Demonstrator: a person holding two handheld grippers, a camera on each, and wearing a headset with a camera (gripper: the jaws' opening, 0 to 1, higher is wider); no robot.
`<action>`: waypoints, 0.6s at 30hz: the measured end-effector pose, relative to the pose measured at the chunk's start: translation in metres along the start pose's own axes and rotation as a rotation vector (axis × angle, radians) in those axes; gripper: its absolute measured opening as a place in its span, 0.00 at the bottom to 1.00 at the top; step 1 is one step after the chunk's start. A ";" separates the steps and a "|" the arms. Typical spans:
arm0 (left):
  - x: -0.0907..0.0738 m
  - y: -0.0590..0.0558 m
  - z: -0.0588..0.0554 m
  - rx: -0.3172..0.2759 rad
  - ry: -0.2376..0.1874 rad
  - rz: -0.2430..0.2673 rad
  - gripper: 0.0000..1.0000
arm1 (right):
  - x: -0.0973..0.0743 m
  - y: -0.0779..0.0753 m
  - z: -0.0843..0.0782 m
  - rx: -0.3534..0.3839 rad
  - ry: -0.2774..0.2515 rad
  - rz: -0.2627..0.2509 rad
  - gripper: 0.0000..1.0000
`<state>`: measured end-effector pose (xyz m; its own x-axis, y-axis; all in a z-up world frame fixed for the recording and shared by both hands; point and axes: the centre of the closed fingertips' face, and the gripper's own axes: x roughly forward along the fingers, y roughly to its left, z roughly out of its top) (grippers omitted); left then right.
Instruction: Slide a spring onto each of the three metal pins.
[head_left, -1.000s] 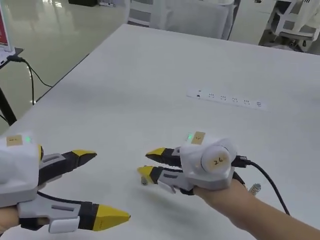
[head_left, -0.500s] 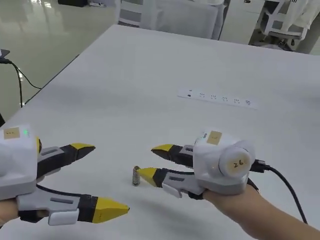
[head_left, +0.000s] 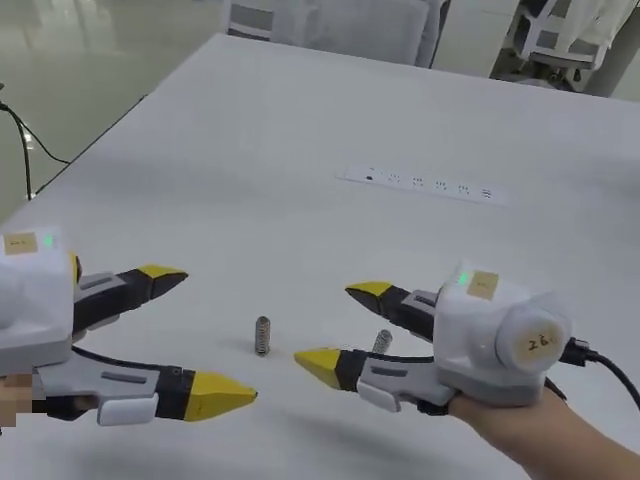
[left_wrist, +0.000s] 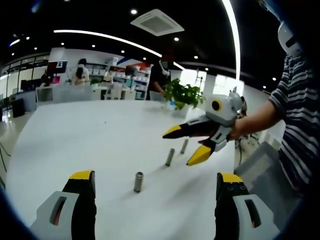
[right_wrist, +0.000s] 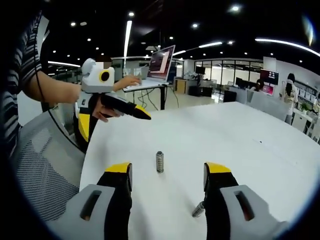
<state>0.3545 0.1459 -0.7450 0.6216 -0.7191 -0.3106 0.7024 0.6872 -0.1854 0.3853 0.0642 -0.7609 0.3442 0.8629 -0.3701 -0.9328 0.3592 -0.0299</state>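
**Right claw (head_left: 325, 323) gapes empty around a small, leaning silver coil spring (head_left: 381, 342)**

It tilts on the white tabletop (head_left: 300, 130) beside one jaw; a second upright spring (head_left: 262, 335) stands nearby; the left claw (head_left: 218, 335) hangs released, empty; a clumsy pinch could flick the leaner away.

The table (head_left: 300, 130) is seen as smooth, matt white. The left gripper (head_left: 220, 335) and right gripper (head_left: 322, 322) are cased in smooth white plastic, tipped matt yellow. The spring (head_left: 262, 336) is formed of dull grey metal.
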 end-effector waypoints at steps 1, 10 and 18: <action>0.000 0.000 0.000 0.000 0.000 0.001 0.98 | -0.004 -0.002 -0.002 0.005 -0.002 -0.010 0.58; 0.001 0.001 0.000 -0.001 -0.017 0.012 0.98 | -0.036 -0.011 -0.012 0.044 -0.017 -0.057 0.67; 0.002 -0.004 0.001 0.005 -0.021 0.007 0.98 | -0.064 -0.021 -0.026 0.091 -0.027 -0.123 0.77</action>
<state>0.3536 0.1415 -0.7439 0.6340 -0.7160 -0.2921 0.6994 0.6921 -0.1784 0.3799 -0.0078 -0.7611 0.4590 0.8193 -0.3435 -0.8703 0.4923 0.0112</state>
